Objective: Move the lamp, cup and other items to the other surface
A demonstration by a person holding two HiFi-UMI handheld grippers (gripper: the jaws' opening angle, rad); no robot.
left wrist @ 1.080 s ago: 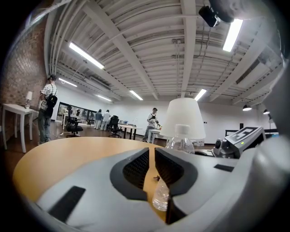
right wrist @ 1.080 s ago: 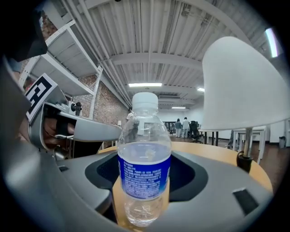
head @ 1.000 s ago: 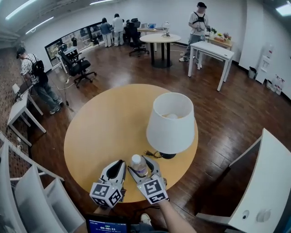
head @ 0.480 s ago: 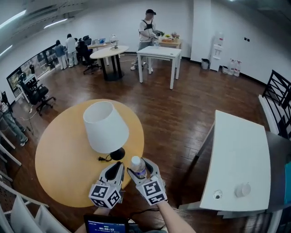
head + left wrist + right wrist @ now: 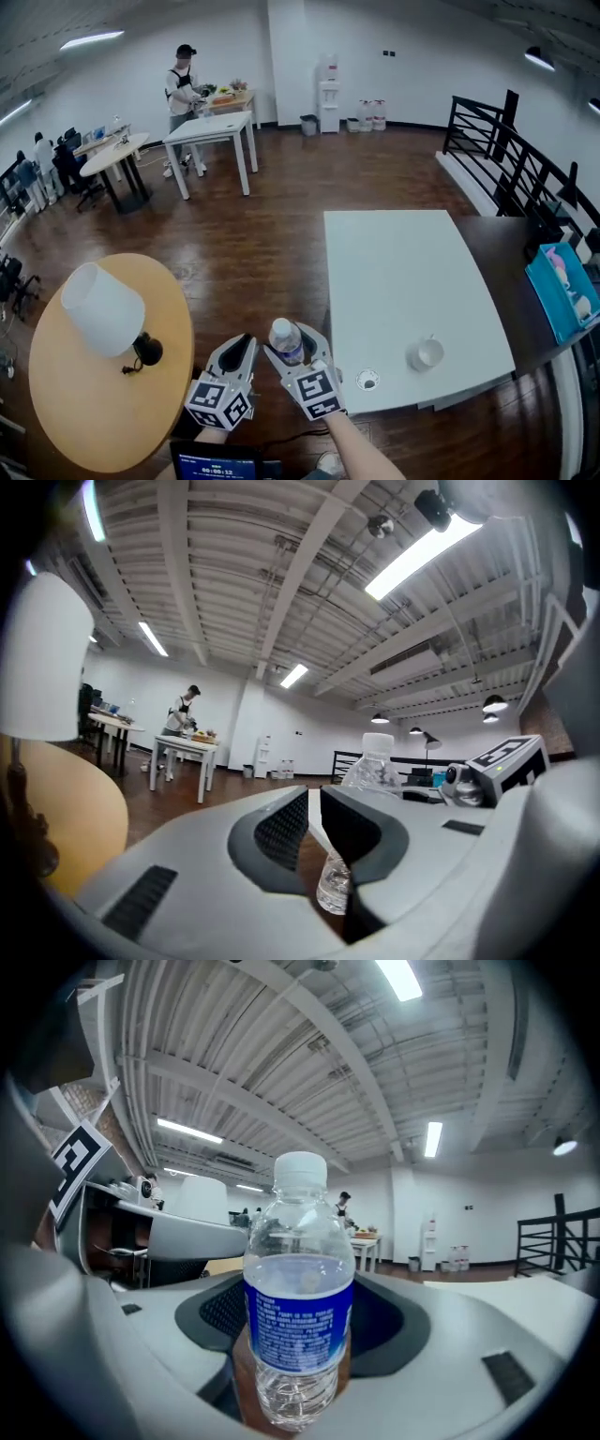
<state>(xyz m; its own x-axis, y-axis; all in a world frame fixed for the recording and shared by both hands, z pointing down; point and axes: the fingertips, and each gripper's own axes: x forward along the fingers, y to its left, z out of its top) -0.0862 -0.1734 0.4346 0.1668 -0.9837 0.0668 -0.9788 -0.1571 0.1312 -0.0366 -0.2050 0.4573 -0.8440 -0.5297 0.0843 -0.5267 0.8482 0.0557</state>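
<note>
My right gripper (image 5: 296, 354) is shut on a clear water bottle (image 5: 286, 339) with a white cap and blue label, held upright over the floor between two tables. The right gripper view shows the bottle (image 5: 298, 1307) filling the gap of that gripper (image 5: 298, 1335). Beside it my left gripper (image 5: 234, 361) is shut with nothing in it (image 5: 315, 808). A lamp (image 5: 103, 309) with a white shade stands on the round wooden table (image 5: 84, 412) at the left. To the right, a white cup (image 5: 428, 353) sits near the front edge of a white rectangular table (image 5: 403, 272).
A small round object (image 5: 367, 380) lies at the white table's front left corner. A blue box (image 5: 562, 291) rests on a dark surface at the far right, by a black railing (image 5: 506, 150). A person (image 5: 183, 80) stands at distant tables. A screen (image 5: 220, 464) shows at the bottom.
The view has swung right, from the round table with the lamp towards the white table. Both grippers keep their pose, and the bottle stays in the right one.
</note>
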